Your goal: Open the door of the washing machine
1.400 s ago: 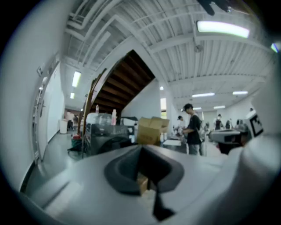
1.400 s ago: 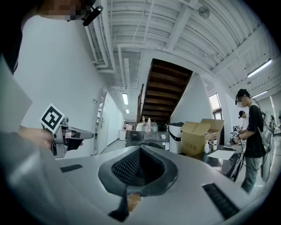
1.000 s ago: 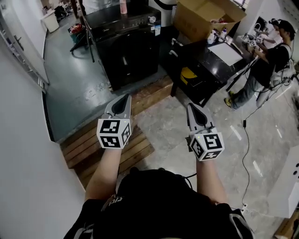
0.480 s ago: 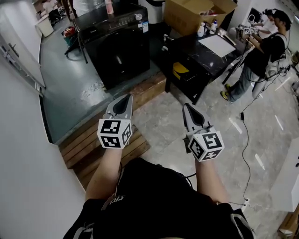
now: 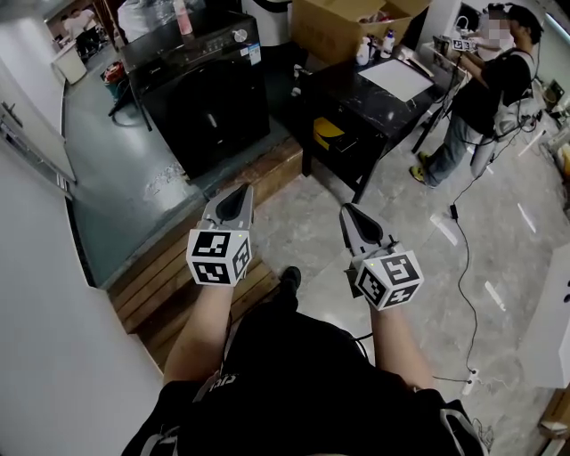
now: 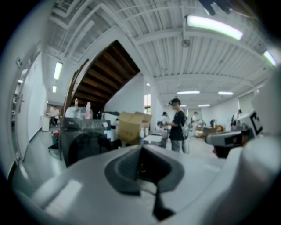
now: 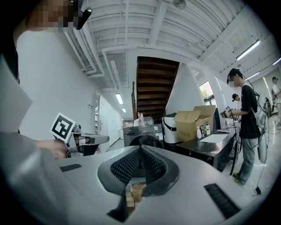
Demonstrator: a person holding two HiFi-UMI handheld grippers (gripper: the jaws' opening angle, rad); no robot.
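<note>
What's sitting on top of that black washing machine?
A pale bottle stands on the washing machine, near its back edge. Whatever lies behind the bottle is cut off by the picture's edge.

The washer (image 5: 209,89) stands on the grey floor (image 5: 134,178), which is edged by a wooden step (image 5: 169,267). On the tiles (image 5: 419,249) stands a black table (image 5: 347,93), and a cable (image 5: 461,276) lies there. The table carries a box (image 5: 334,22), bottles (image 5: 374,49) and a white sheet (image 5: 398,78).

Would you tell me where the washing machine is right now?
The washing machine stands upper left in the head view, beyond the wooden step, left of the black table.
</note>
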